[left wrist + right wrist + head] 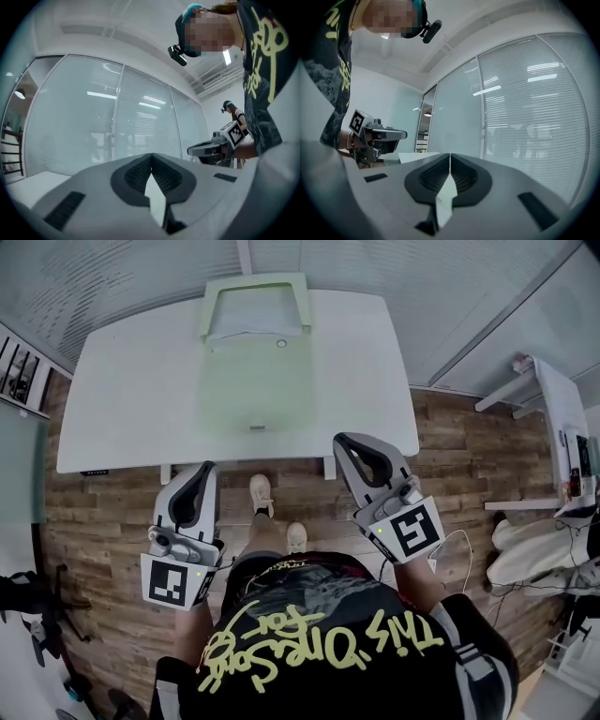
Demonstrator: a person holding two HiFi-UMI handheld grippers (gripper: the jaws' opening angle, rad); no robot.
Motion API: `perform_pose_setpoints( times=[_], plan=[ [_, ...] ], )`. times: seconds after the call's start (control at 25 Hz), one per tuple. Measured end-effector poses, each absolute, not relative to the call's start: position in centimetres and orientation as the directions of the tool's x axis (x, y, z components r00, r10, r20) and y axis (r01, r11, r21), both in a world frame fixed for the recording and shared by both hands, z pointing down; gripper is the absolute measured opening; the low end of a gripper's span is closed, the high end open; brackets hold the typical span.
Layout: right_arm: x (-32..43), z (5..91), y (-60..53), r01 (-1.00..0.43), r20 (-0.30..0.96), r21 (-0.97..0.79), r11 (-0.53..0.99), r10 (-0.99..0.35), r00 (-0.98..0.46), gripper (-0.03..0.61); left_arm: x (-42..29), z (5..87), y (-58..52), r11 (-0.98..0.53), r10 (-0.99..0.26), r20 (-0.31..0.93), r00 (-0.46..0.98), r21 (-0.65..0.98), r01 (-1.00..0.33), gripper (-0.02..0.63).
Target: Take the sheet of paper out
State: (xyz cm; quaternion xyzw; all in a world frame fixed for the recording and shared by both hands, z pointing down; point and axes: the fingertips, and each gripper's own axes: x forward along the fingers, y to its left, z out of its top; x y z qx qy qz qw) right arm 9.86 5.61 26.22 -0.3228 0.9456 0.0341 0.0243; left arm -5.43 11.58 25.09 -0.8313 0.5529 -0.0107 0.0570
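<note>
A pale green see-through folder (251, 381) lies on the white table (122, 399), reaching from the middle to the far edge. At its far end a white sheet of paper (251, 322) shows inside a raised green frame. My left gripper (205, 468) (151, 155) is held level in front of the table's near edge. It is shut with nothing between its pads. My right gripper (341, 440) (450, 155) hangs beside it at the same edge, also shut and empty. Each gripper view shows the other gripper off to one side. Neither touches the folder.
The person's feet (262, 493) stand on the wooden floor just before the table. A second white desk (553, 399) with cables stands at the right. Dark chair parts (37, 615) sit at the lower left. Glass walls with blinds (534, 117) lie beyond the table.
</note>
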Motion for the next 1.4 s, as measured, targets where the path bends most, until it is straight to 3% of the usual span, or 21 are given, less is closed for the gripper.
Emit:
perform_pose_setpoints(
  times=[0.24, 1.04, 1.4],
  plan=[
    [9.3, 25.8, 5.3, -0.621, -0.084, 0.059, 0.782, -0.616, -0.783, 0.009, -5.8, 25.9, 11.1, -0.394, -0.917, -0.020, 0.398, -0.108, -0.913, 0.006],
    [5.8, 25.4, -0.5, -0.649, -0.087, 0.078, 0.757, -0.643, -0.761, 0.009, -9.7, 24.8, 4.2, -0.460, -0.879, -0.116, 0.463, -0.047, -0.886, 0.006],
    [4.7, 24.8, -4.0, -0.668, -0.087, 0.049, 0.743, -0.663, -0.744, 0.009, -10.7, 26.4, 0.3, -0.460, -0.887, -0.026, 0.462, -0.038, -0.887, 0.006]
  ],
)
